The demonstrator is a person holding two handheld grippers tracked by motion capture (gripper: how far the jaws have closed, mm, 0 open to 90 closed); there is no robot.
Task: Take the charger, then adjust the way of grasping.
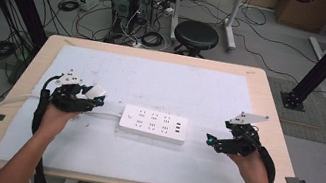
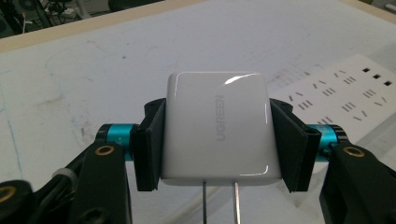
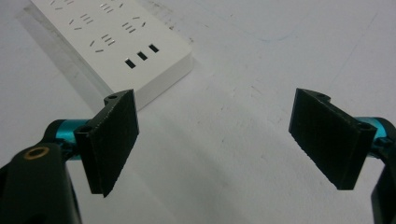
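Note:
My left gripper (image 2: 217, 142) is shut on a white UGREEN charger (image 2: 218, 126), its two metal prongs pointing down toward the camera. From above, the charger (image 1: 96, 92) is held above the mat, left of the white power strip (image 1: 154, 123). The power strip (image 2: 345, 93) lies flat at the right of the left gripper view. My right gripper (image 1: 210, 139) hovers just right of the strip, open, nothing between its pads (image 3: 114, 140). The strip's end with three small ports (image 3: 140, 56) sits ahead and to the left of the right gripper (image 3: 215, 140).
A white mat (image 1: 153, 79) covers the wooden table (image 1: 271, 100). The strip's white cable (image 1: 23, 97) runs off the left edge. A black stool (image 1: 196, 35), computer towers and cables stand on the floor beyond the far edge.

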